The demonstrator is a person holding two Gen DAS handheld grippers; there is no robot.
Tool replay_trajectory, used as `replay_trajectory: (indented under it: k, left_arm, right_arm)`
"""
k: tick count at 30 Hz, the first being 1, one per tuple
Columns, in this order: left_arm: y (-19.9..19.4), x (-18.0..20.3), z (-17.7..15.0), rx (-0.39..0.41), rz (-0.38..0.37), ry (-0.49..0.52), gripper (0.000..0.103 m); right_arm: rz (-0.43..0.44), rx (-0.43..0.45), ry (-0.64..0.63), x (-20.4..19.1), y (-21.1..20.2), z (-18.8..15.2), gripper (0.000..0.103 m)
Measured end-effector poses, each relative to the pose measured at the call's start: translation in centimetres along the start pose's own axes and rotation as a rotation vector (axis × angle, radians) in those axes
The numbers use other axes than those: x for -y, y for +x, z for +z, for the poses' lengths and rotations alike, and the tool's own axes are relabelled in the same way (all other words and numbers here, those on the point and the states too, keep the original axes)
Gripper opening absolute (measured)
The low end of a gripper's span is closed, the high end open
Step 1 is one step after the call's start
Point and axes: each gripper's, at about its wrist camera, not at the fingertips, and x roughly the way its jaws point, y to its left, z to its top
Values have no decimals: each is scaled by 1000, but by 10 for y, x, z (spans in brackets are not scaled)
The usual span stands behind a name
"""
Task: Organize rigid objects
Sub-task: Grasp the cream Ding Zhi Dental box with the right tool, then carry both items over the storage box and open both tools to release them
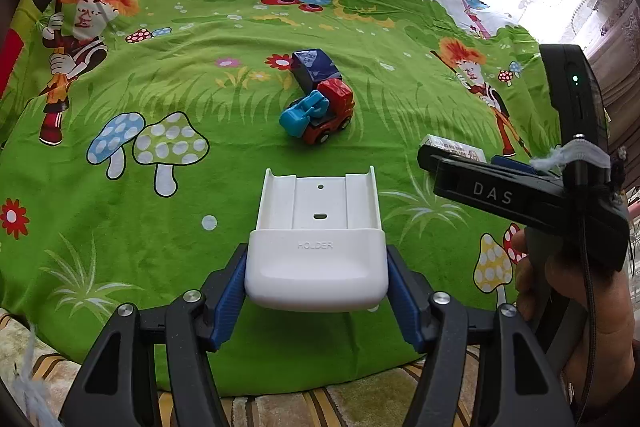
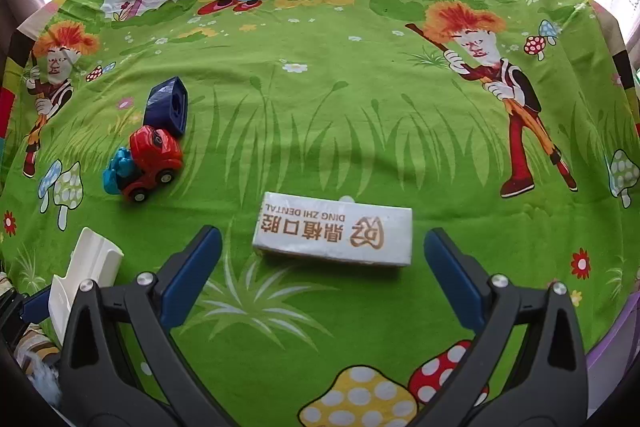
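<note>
My left gripper (image 1: 316, 291) is shut on a white plastic holder (image 1: 316, 247), gripping its closed end from both sides above the cloth. The holder also shows at the lower left of the right wrist view (image 2: 86, 279). My right gripper (image 2: 324, 267) is open, its blue pads on either side of a white dental box (image 2: 334, 235) that lies flat on the cloth, not touching it. A red and blue toy truck (image 1: 320, 111) (image 2: 144, 163) and a dark blue block (image 1: 314, 67) (image 2: 168, 105) lie together mid-table.
A green cartoon-print cloth (image 1: 160, 75) covers the table. The right gripper's body and the hand holding it (image 1: 560, 195) stand at the right of the left wrist view. A striped rug (image 1: 280, 407) lies below the table's near edge. Curtained windows are behind.
</note>
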Motion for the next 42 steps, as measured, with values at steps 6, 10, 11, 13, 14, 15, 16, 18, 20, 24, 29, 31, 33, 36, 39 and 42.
replay_trajectory:
  k: [6,10,11,13,14,15,16,18,20,24,29,31,33,36,39,42]
  left_arm:
    - [1,0,0,-1,-4,-1,65]
    - [1,1,-1,-1,-4,-1,65]
    - [1,0,0,-1,-4,-2,65]
    - [1,1,0,-1,-4,-2,65]
    - [1,1,0,-1,-4,-2,65]
    - [1,0,0,-1,-4,-2,65]
    - [1,0,0,-1,-4,-2,65]
    - [1,0,0,-1,-4,-1,65]
    - [1,1,-1,-1,-3,-1,65]
    - [1,2,-1,2,-2,-1,65]
    - [-3,7,-1,21,-19,19,65]
    - [-9,13,0,39,-34,42,65]
    - [-14,22,-1,52,-41,70,65]
    - [-23,30,0,52,-86,69,64]
    - [-31,45,-4,42,-126,86,65]
    - [-36,67,-14,23,-177,120,64]
  right_arm:
    - [-24,-18,31,5,10,2,102]
    - [-26,-38,43,7,16,2,102]
    - [-23,-40,44,7,18,2,101]
    - [-24,-36,37,6,17,3,98]
    - [-22,-32,32,5,17,3,97]
    - [-20,-28,27,4,16,3,94]
    - [-19,-23,23,3,15,3,90]
    - [-18,-17,16,2,14,3,84]
    - [-17,-17,15,2,13,3,84]
    - [-27,-4,12,2,8,2,84]
    - [-35,46,9,5,-15,-1,83]
    - [-39,72,17,10,-28,-3,83]
    - [-43,96,25,18,-43,-8,83]
    - [-41,126,51,33,-66,-17,83]
    - [-33,147,76,51,-89,-33,83]
    - [-23,155,103,71,-108,-52,83]
